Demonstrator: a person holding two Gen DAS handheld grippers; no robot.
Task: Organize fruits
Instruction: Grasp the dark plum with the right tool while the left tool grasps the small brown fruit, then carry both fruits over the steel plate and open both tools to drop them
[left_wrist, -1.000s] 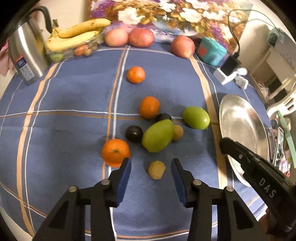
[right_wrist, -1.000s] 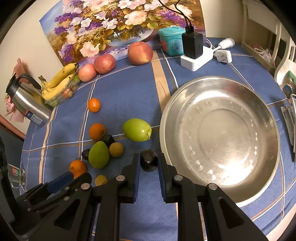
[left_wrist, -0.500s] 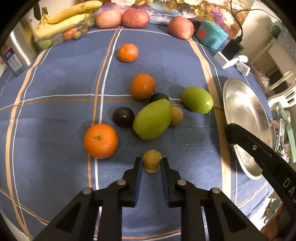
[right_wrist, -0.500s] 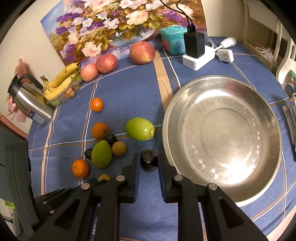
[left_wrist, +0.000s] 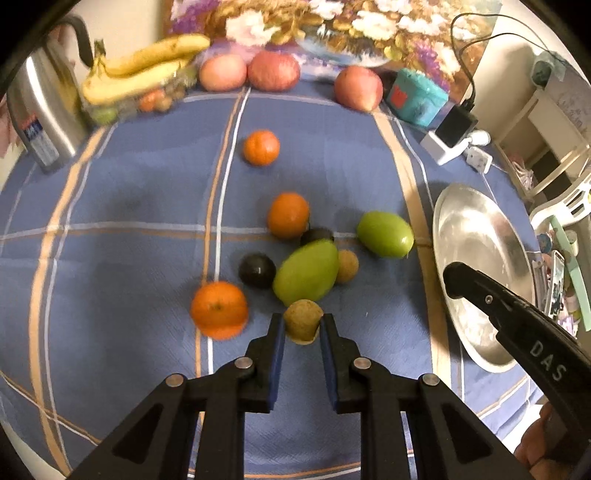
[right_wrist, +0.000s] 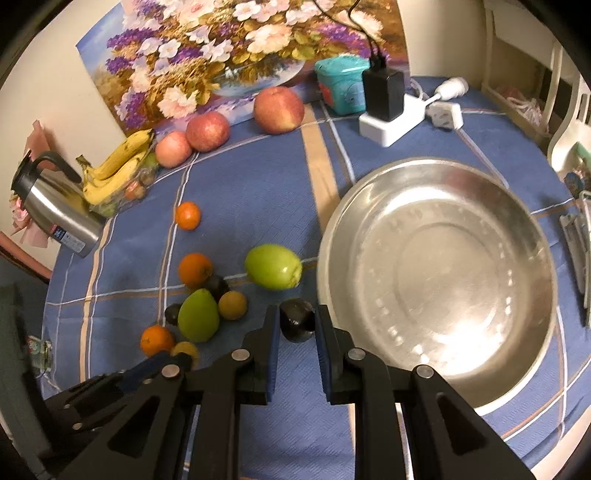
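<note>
My left gripper (left_wrist: 302, 325) is shut on a small brown fruit (left_wrist: 302, 320), held just above the blue cloth. Beyond it lie a green mango (left_wrist: 307, 275), a dark round fruit (left_wrist: 257, 270), an orange (left_wrist: 219, 309), another brown fruit (left_wrist: 347, 266), a second green mango (left_wrist: 385, 234) and two more oranges (left_wrist: 288, 215). My right gripper (right_wrist: 295, 325) is shut on a dark round fruit (right_wrist: 296, 319) beside the left rim of the empty steel bowl (right_wrist: 436, 391). The bowl also shows in the left wrist view (left_wrist: 476, 236).
Bananas (right_wrist: 114, 166), three apples (right_wrist: 207, 131) and a steel kettle (right_wrist: 55, 206) stand along the far edge before a flower painting. A teal box (right_wrist: 341, 85) and a charger on a power strip (right_wrist: 388, 107) sit behind the bowl. Chairs stand at the right.
My left gripper closed on the small brown fruit and has lifted it, tilting the view up. My right gripper keeps its dark fruit and has moved slightly toward the bowl.
</note>
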